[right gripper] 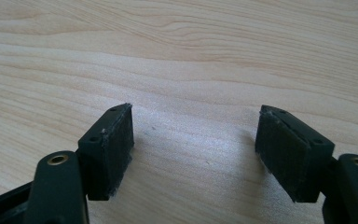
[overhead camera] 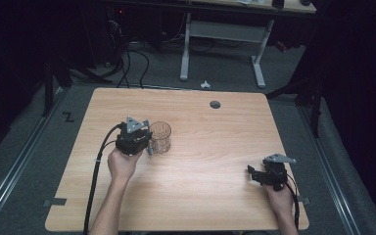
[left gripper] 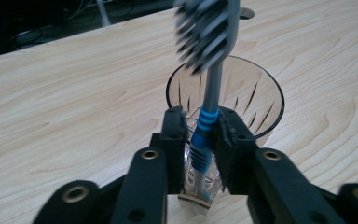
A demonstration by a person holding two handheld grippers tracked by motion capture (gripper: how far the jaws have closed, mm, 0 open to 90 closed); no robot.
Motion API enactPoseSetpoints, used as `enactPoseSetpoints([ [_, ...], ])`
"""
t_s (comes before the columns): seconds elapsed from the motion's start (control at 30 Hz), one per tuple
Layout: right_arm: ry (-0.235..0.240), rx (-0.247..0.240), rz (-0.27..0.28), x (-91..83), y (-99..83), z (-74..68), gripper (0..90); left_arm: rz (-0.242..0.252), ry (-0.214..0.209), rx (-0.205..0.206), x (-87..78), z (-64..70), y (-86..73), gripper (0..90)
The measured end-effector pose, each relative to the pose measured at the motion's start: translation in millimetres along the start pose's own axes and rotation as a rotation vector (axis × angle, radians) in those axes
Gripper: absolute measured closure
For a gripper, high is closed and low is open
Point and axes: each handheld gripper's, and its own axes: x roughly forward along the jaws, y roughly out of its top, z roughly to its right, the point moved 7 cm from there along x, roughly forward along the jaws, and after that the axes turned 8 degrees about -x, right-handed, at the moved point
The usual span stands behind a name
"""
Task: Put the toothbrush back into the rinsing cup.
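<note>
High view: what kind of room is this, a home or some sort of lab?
Probably a lab or recording workspace, not a home. A bare wooden table stands on grey carpet in a dark room, a second desk behind it has loose cables trailing on the floor, and the person works with cabled handheld grippers.

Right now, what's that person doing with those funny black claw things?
A person holds a gripper in each hand at a wooden table. The left gripper is pinching a grey and blue toothbrush by its handle, bristles up, right next to a clear glass cup. Whether the brush's bottom end sits inside the cup is hard to tell. The right gripper is open and holds nothing, low over bare wood.
</note>
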Motion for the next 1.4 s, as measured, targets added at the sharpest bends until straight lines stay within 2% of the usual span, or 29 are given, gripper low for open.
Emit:
enactPoseSetpoints([
  [0.23, -0.001, 0.0, 0.001, 0.1, 0.0, 0.0, 28.3, 0.009, 0.014, -0.02, -4.2, -3.4, -0.5, 58.9],
  [0.57, 0.0, -0.002, 0.0, 0.0, 0.0, 0.0, 28.3, 0.012, 0.021, -0.032, -10.0, -3.5, -0.9, 47.6],
  [1.0, -0.001, 0.0, 0.001, 0.1, 0.1, 0.0, 28.3, 0.034, 0.033, -0.066, -22.5, -11.2, -6.2, 44.8],
  [1.4, -0.001, -0.002, 0.001, 0.1, 0.0, 0.1, 28.3, 0.047, 0.039, -0.064, -32.9, -11.4, -6.0, 44.2],
])
